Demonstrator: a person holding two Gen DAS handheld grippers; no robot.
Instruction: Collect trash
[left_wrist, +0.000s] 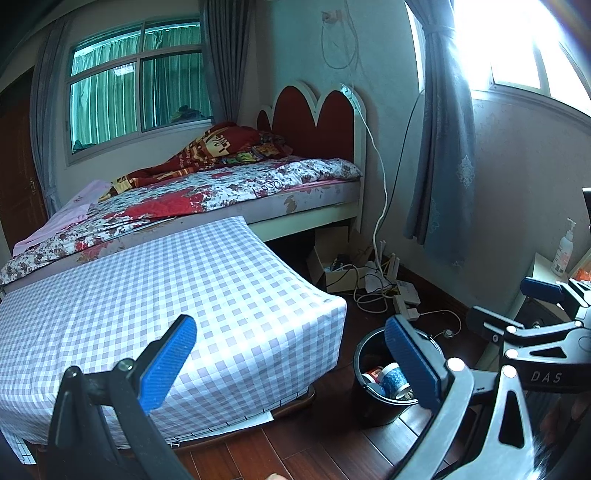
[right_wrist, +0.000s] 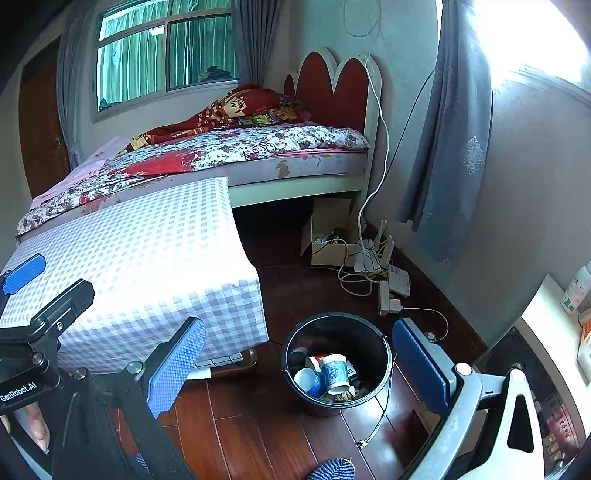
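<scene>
A black bucket (right_wrist: 317, 406) stands on the wooden floor beside the low table. It holds trash: a blue patterned paper cup (right_wrist: 334, 373), a red and white cup (right_wrist: 317, 360), a blue cup (right_wrist: 310, 382) and scraps underneath. My right gripper (right_wrist: 299, 365) hovers above the bucket, open, with nothing between its blue pads. My left gripper (left_wrist: 291, 365) is also open and empty, above the table's corner. In the left wrist view its right finger covers part of the bucket (left_wrist: 373, 410), where the cups (left_wrist: 393, 378) still show.
A low table under a checkered cloth (right_wrist: 147, 258) fills the left, with a bed (right_wrist: 258, 147) behind it. A cardboard box (right_wrist: 325, 240), cables and a power strip (right_wrist: 388, 299) lie by the wall. A white cabinet (right_wrist: 546, 325) stands at right. A striped sock (right_wrist: 332, 470) shows below.
</scene>
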